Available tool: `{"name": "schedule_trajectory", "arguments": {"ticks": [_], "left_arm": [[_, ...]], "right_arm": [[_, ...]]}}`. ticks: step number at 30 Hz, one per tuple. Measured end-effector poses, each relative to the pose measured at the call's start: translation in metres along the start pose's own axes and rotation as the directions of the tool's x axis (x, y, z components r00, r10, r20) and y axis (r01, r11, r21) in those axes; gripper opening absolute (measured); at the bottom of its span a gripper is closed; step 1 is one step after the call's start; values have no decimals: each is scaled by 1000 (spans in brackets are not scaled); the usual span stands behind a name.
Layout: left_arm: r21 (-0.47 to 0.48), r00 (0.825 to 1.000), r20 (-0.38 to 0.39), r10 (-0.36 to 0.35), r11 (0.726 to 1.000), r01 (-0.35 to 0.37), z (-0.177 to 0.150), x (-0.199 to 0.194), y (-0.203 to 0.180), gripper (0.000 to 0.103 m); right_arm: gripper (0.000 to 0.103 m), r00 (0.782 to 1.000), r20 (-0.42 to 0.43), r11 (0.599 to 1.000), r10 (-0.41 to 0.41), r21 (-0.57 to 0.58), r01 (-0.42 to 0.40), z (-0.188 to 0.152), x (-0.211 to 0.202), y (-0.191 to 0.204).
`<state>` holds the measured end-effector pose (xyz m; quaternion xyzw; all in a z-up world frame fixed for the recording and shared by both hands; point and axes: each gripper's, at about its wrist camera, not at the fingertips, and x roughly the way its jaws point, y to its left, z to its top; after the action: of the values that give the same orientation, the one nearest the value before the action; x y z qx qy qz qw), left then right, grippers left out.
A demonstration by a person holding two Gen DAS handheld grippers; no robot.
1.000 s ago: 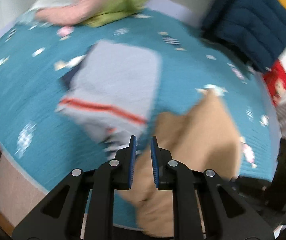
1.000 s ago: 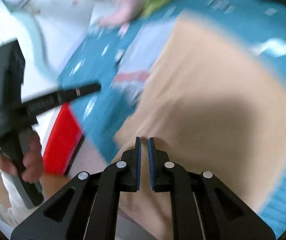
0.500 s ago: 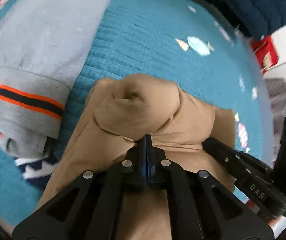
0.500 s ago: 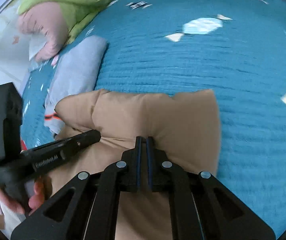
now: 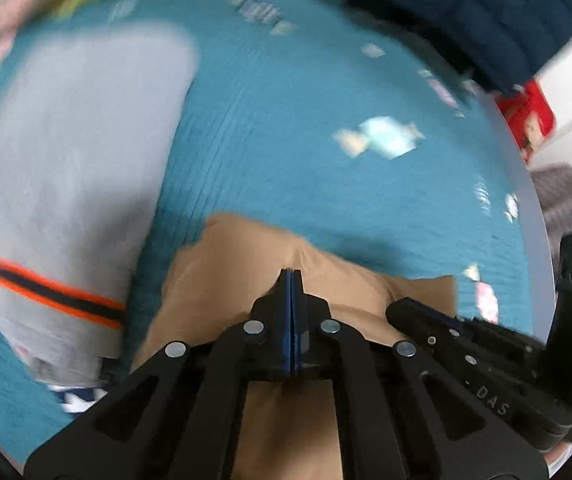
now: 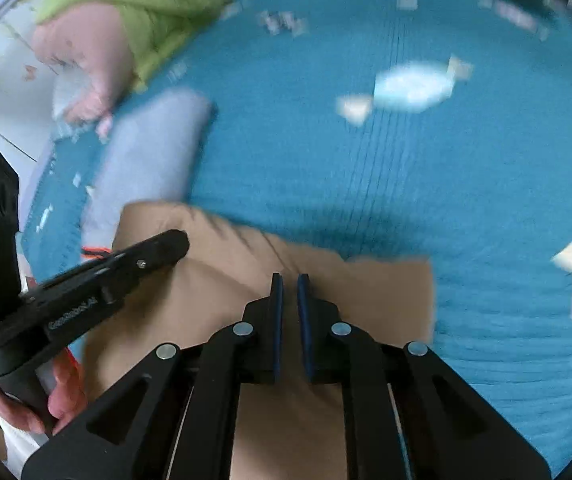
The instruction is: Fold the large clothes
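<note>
now the tan garment (image 5: 246, 268) lies on the teal bed cover (image 5: 286, 152), at its near edge, its far edge rolled into a soft fold beside the folded grey garment with the orange stripe (image 5: 74, 160). a second ago it hung loose and blurred below us; since then we have brought both tools down onto it. our left gripper (image 5: 291, 276) has its fingers pressed flat together, having just been closing, with cloth pinched at their tips as far as we can tell. our right gripper (image 6: 289, 280) shows a narrow slit between its fingers, sitting over the tan cloth near its right-hand corner; whether a thin layer is caught there we cannot tell.

we judge the fold has been carried over and laid, so what remains is to let go and smooth it, or to take the next fold. further off lie the green and pink bedding (image 6: 126, 12) and a dark blue quilted jacket (image 5: 466, 12).
</note>
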<state>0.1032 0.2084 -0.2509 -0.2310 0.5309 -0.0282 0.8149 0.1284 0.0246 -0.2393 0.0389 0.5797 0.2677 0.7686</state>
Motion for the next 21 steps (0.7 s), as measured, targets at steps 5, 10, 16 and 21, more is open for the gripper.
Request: {"name": "schedule_trajectory", "arguments": {"ticks": [5, 10, 16, 21], "left_arm": [[-51, 998, 40, -57, 997, 59, 11, -2, 14, 3], [-62, 976, 106, 193, 980, -187, 27, -17, 32, 3], [-111, 974, 131, 184, 979, -170, 27, -64, 55, 3], [62, 973, 207, 106, 991, -121, 2, -106, -2, 4]], "right_arm": [[3, 1000, 2, 1000, 29, 6, -29, 8, -15, -6], [0, 998, 63, 995, 21, 96, -27, 0, -46, -44], [6, 986, 162, 989, -27, 149, 3, -18, -96, -54], [6, 989, 132, 995, 71, 54, -79, -38, -110, -20]]}}
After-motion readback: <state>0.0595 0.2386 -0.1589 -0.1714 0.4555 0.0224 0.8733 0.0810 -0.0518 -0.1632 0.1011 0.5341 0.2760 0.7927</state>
